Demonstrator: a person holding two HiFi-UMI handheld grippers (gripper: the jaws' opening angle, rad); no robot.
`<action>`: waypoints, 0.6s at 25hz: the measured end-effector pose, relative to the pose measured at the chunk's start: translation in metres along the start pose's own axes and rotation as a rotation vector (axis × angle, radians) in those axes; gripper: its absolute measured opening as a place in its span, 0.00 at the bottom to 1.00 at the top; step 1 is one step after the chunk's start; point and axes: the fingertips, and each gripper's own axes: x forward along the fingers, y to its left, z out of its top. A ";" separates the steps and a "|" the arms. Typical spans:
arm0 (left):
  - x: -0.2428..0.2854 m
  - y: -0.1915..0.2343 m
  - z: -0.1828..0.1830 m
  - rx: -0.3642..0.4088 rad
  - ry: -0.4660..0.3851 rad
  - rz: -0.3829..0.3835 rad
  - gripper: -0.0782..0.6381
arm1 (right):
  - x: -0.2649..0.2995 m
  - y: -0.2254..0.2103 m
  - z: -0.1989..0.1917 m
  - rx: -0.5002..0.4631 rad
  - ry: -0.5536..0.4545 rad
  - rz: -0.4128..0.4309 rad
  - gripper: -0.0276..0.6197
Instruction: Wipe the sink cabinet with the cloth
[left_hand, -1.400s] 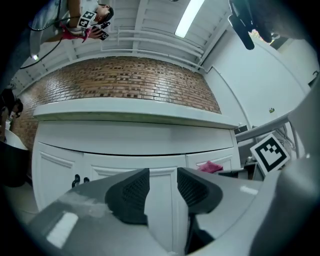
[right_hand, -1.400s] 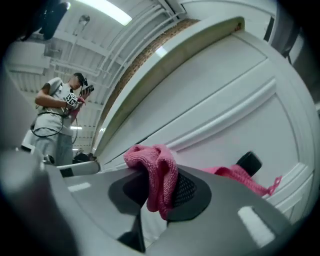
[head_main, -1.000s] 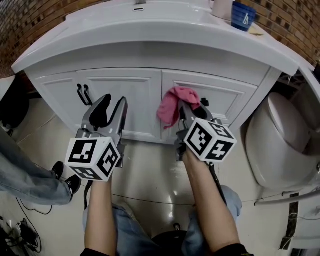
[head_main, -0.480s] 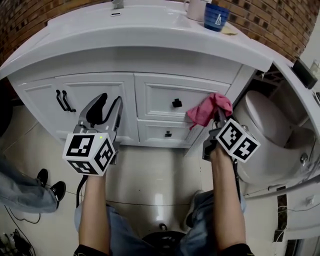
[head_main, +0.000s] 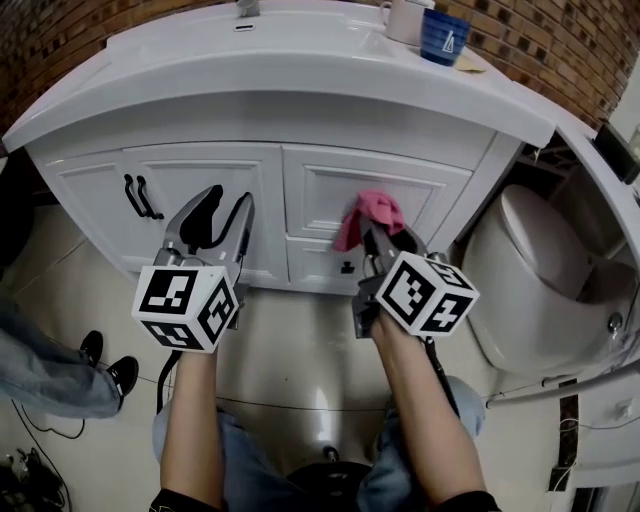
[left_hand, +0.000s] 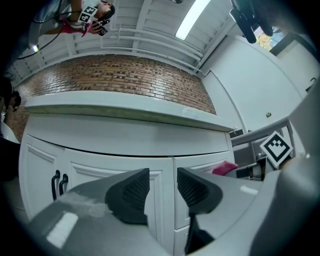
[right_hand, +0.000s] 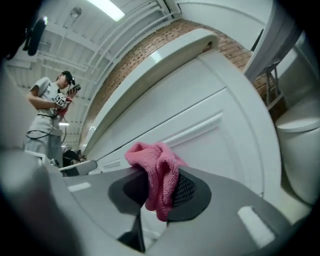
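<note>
The white sink cabinet faces me, with doors on the left and drawers on the right. My right gripper is shut on a pink cloth, which is pressed against the upper drawer front near its lower edge. In the right gripper view the pink cloth hangs bunched between the jaws of my right gripper, close to the cabinet. My left gripper is held in front of the door's right part, open, with nothing in it. In its own view the left gripper shows a gap between its pads.
Two black door handles sit left, a black drawer knob under the cloth. A blue cup and a white mug stand on the countertop. A toilet is close on the right. A person's leg and shoes are at left.
The right gripper has swept the cloth from the drawer's left side to the cabinet's right corner and now back left to the middle of the drawer. The left gripper stays open.
</note>
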 end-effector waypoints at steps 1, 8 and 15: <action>-0.003 0.003 -0.001 0.001 0.003 0.007 0.34 | 0.012 0.015 -0.012 -0.007 0.016 0.034 0.15; -0.027 0.041 -0.006 0.020 0.043 0.073 0.34 | 0.071 0.083 -0.085 0.078 0.105 0.191 0.15; -0.039 0.065 0.003 -0.001 0.015 0.115 0.34 | 0.076 0.067 -0.085 0.099 0.099 0.139 0.15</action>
